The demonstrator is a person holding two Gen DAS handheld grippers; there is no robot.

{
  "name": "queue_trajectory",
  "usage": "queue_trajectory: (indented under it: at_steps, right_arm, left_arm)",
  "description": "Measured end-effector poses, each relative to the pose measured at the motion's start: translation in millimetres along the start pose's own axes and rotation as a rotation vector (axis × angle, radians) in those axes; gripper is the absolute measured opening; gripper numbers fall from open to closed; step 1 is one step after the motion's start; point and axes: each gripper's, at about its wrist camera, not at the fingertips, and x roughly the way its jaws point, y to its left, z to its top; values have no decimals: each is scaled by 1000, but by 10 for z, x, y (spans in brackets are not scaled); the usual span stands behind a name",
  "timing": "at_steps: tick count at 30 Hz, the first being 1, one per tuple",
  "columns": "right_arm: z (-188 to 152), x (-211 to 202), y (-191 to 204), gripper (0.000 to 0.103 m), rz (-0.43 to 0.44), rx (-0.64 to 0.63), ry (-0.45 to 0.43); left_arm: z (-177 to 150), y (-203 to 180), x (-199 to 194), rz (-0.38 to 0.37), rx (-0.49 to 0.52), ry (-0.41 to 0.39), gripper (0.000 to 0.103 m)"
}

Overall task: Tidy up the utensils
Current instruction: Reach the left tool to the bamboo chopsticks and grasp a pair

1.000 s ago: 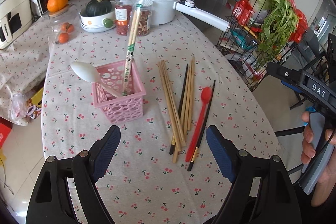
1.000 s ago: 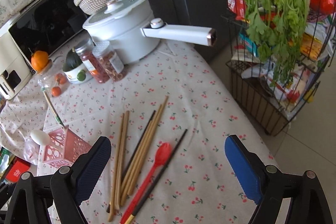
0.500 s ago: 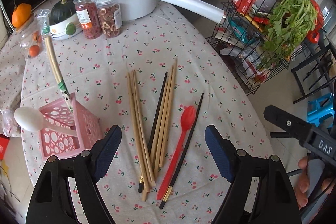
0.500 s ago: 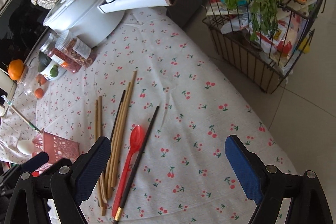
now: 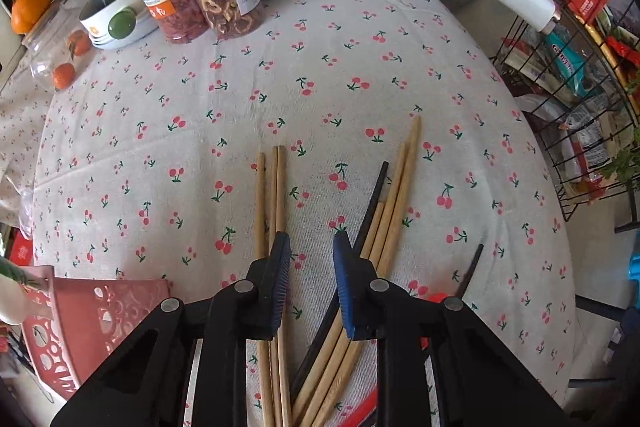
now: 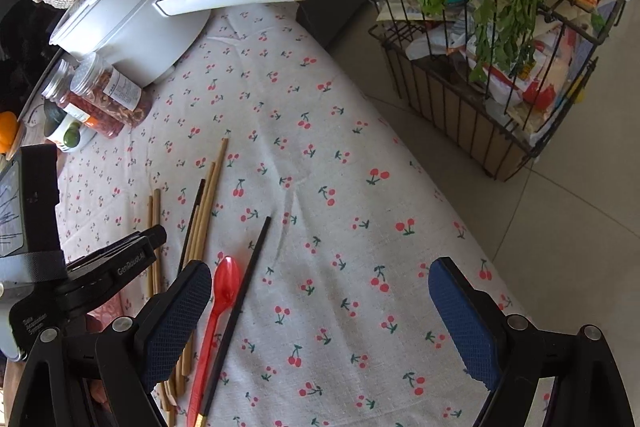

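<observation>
Cherry-print tablecloth point(image 5: 360, 39) bears three bamboo chopsticks point(image 5: 276, 187) left, three more with a black one right, one red spoon point(image 6: 224, 287), another black stick, and the left gripper point(image 5: 311, 247), closing over bare cloth between the bundles, may grab nothing, while the right gripper point(image 6: 320, 307) hangs spread.

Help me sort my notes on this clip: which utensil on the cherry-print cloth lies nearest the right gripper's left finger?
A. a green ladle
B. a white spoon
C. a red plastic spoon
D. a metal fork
C: in the right wrist view the red plastic spoon lies on the cloth just beside the left finger of the open right gripper, next to a black chopstick.
</observation>
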Motion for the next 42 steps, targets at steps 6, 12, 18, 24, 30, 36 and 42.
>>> queue_trajectory:
  at_steps: [6,12,18,24,30,36,42]
  right_arm:
    - [44,67,-34,92,-22,-23,3]
    - [49,78,-51,92,-8,-16,9]
    - [47,96,-36,92,9,-14,21]
    - [37,61,-45,92,13,-6,11]
    - [31,60,-80,92,17,11,15]
    - [37,53,-78,92,28,17,16]
    - [39,76,-46,92,28,6,20]
  left_arm:
    - [75,-10,178,26,-5,40,21]
    - [139,37,234,21,-21,63,21]
    - [169,126,249,-61,-64,92,14]
    - [101,35,58,-24,-12,61,9]
    - [196,102,69,20,-45,87,10]
    - [208,144,195,92,-33,112,24]
    - [222,65,196,96,-36,117,38]
